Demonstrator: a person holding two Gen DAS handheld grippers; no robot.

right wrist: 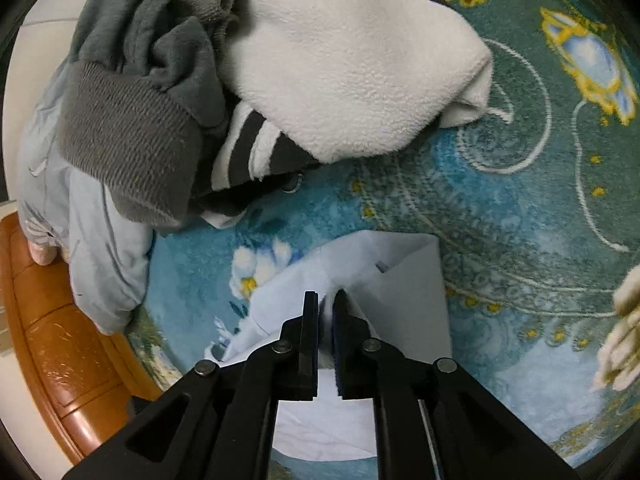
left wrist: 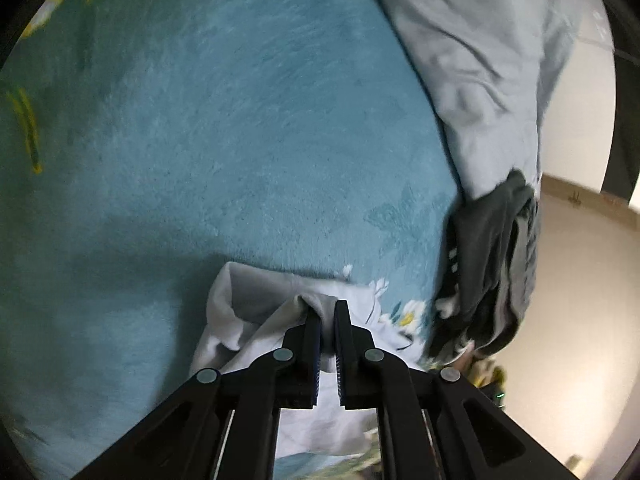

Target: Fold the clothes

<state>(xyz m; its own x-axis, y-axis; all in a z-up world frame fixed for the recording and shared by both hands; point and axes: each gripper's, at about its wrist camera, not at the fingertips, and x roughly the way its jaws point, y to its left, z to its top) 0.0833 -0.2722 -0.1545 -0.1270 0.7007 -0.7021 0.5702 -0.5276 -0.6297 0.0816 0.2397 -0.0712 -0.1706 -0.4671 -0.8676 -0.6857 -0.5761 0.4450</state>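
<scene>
- The pale garment [left wrist: 304,432] is the thing in play: it hangs pinched between both tools, over the blue floral carpet [left wrist: 224,128], with a creased fold [right wrist: 404,280] standing up just beyond the right tool.
- Left tool [left wrist: 327,312]: fingers nearly together, a ridge of the pale cloth bunched between the tips. It's gripping the garment.
- Right tool [right wrist: 329,300]: same story, jaws narrow, a thin edge of the pale fabric caught between them.
- Risk one: both holds look shallow, right at the fingertips. A sharp pull to spread the cloth could slip an edge out, and the garment would drop in a heap on the carpet.
- Risk two: the left tool holds a bunched ridge rather than a flat edge, so the fold may come out skewed or lumpy if it's laid down like this.
- Risk three: the pile of other clothes lies close beyond the garment: white fleece [right wrist: 360,64], a dark grey ribbed cuff [right wrist: 128,148], a striped piece [right wrist: 256,152], and a light blue garment [left wrist: 480,60]. Swing the pale cloth that way and it could drag or snag on them.
- Past the pile, a wooden rim [right wrist: 52,320] curves along the carpet's edge, near enough to catch a trailing hem.
- Containers: none in sight, no basket or bin; the clothes lie loose on the carpet.
</scene>
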